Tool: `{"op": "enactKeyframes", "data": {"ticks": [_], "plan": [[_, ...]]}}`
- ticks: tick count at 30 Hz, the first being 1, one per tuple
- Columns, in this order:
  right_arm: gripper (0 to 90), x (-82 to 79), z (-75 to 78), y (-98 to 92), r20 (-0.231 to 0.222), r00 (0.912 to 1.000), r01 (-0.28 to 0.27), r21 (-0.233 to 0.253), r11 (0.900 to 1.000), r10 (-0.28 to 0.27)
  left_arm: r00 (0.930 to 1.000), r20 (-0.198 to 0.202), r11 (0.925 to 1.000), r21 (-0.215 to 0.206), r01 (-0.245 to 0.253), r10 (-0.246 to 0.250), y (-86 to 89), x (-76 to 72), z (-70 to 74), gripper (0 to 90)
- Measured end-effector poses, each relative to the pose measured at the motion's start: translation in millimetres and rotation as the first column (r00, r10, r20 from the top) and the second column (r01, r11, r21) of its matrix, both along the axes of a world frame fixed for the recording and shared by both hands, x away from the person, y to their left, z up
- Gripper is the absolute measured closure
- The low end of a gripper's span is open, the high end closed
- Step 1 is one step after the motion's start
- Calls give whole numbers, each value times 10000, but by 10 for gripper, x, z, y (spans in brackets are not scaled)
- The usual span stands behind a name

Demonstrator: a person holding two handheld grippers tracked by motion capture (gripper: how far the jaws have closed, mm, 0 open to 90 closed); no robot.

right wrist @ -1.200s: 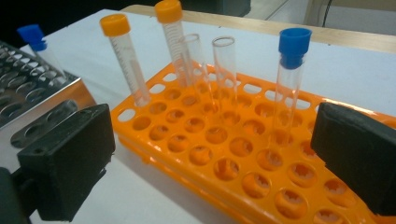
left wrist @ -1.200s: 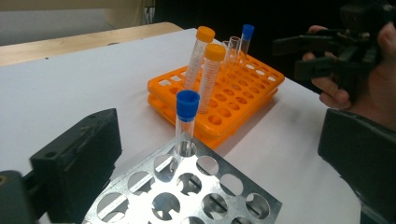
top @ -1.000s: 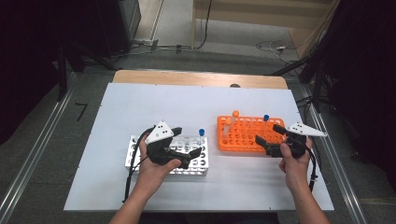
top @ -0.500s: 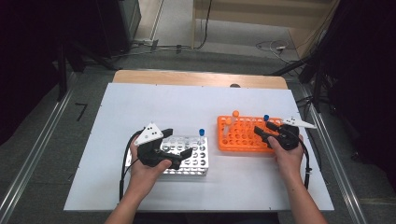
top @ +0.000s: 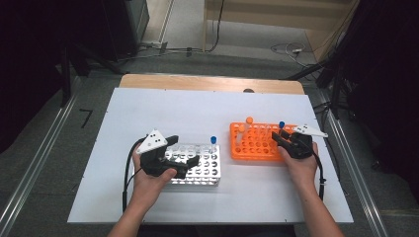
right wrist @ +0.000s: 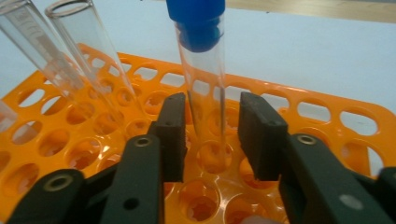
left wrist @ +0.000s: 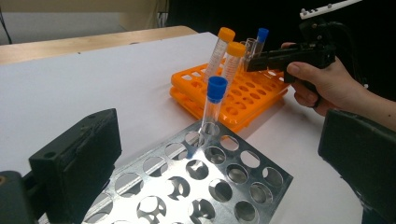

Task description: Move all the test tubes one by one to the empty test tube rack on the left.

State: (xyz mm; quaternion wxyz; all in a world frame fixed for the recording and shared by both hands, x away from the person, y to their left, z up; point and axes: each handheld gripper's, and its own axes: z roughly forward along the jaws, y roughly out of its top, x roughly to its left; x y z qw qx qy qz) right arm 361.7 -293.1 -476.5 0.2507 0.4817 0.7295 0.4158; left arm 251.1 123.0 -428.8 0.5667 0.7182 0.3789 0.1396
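On the white surface (top: 148, 108), the orange rack (top: 257, 143) holds a blue-capped tube (right wrist: 201, 70) that the right gripper (right wrist: 212, 135) straddles, jaws apart, not yet clamped. Judged next: close and lift straight up. The left gripper (top: 190, 162), released, rests over the metal rack (left wrist: 205, 182), having drifted left since earlier.

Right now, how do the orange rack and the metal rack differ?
The orange rack is bright plastic; the metal rack is shiny perforated steel. The orange rack holds several tubes, two with orange caps, one with a blue cap and one uncapped; the metal rack holds a single blue-capped tube. The right gripper brackets the orange rack's blue-capped tube, jaws apart; the left gripper hovers open over the metal rack. Both sit on the white table.
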Motion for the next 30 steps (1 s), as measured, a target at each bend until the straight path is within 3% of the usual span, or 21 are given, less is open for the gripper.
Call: {"op": "enactKeyframes", "data": {"ticks": [3,13,22,30], "plan": [[729,-25,-15,-4,130,9998,132,-53,9999,-131,10000,-7,10000,50,8,-8,2,3,-5,0],[748,-50,-2,-24,433,9990,-91,107,9999,86,10000,-39,9999,132,36,-36,-12,9,-18,0],[749,-138,161,-88,941,9953,-271,533,9982,220,10000,-86,9999,100,35,-35,-9,13,-27,0],[749,-226,266,-89,1066,9927,-652,741,9951,571,10000,-50,10000,68,26,-25,5,6,-18,0]]}}
